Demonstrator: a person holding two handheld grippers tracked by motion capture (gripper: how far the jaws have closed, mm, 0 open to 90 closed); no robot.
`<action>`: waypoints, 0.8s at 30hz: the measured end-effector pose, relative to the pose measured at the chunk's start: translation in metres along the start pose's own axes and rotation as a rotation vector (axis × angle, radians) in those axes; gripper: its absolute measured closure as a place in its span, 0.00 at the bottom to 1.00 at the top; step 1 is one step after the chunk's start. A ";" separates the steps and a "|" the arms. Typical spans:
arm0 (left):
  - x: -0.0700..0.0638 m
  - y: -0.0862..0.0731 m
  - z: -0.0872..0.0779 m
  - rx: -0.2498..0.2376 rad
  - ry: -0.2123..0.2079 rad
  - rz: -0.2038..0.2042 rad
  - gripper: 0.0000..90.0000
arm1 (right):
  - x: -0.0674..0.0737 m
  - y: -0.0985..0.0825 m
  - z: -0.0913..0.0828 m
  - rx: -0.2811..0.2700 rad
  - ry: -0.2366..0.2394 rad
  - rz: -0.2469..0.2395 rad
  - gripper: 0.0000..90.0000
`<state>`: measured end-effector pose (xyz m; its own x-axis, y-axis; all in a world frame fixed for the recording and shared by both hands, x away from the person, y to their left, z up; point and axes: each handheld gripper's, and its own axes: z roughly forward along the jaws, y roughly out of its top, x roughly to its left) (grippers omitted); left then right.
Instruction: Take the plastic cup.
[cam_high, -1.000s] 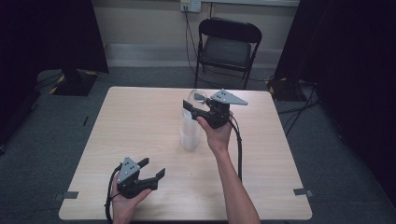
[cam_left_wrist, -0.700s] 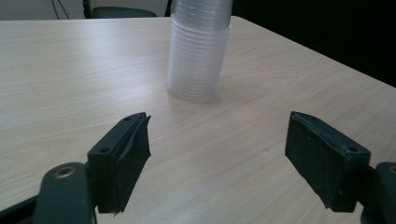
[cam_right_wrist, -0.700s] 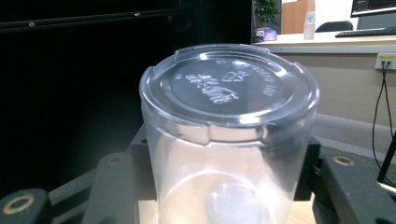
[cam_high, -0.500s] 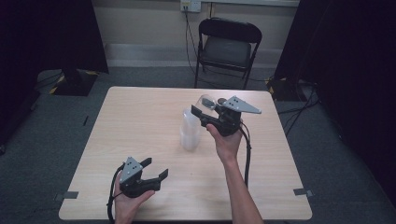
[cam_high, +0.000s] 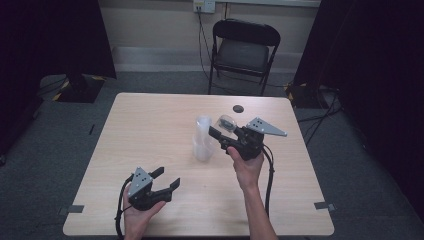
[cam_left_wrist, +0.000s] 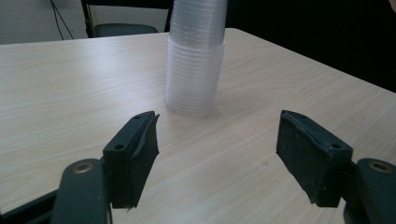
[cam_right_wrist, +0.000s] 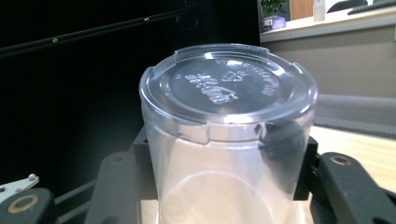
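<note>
One table (cam_high: 150, 150). One stack of clear cups (cam_high: 202, 140) near its middle, their number too fused to tell. One single clear cup (cam_high: 226, 122) at the stack's three o'clock. Two grippers. One folding chair (cam_high: 244, 47) at twelve o'clock.

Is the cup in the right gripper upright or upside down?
Upside down: the cup shows its embossed base uppermost between the right gripper's jaws; the stack also stands inverted.

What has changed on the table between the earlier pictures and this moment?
The right tool, shut on a single clear plastic cup, has carried it away from the stack of cups, to the right and slightly nearer the person. Its jaws have just been closing a little on the cup. The left tool stayed at the near edge, open, its jaws having just closed slightly. The stack has not moved.
</note>
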<state>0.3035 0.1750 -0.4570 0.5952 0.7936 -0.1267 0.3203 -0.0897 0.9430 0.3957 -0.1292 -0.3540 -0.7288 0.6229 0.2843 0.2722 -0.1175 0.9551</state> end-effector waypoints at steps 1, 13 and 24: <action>0.000 0.000 0.000 0.000 0.000 0.000 0.33 | 0.000 0.000 0.000 0.000 0.000 0.000 0.51; -0.001 0.003 0.005 0.001 -0.064 -0.005 0.34 | -0.002 -0.027 -0.006 0.012 0.044 0.125 0.52; -0.013 0.009 0.014 -0.026 -0.050 0.053 0.39 | 0.004 -0.056 -0.002 0.060 0.119 0.247 0.53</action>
<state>0.3090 0.1558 -0.4515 0.6470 0.7571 -0.0910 0.2685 -0.1146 0.9564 0.3764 -0.1217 -0.4063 -0.7034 0.4853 0.5193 0.4853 -0.2059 0.8498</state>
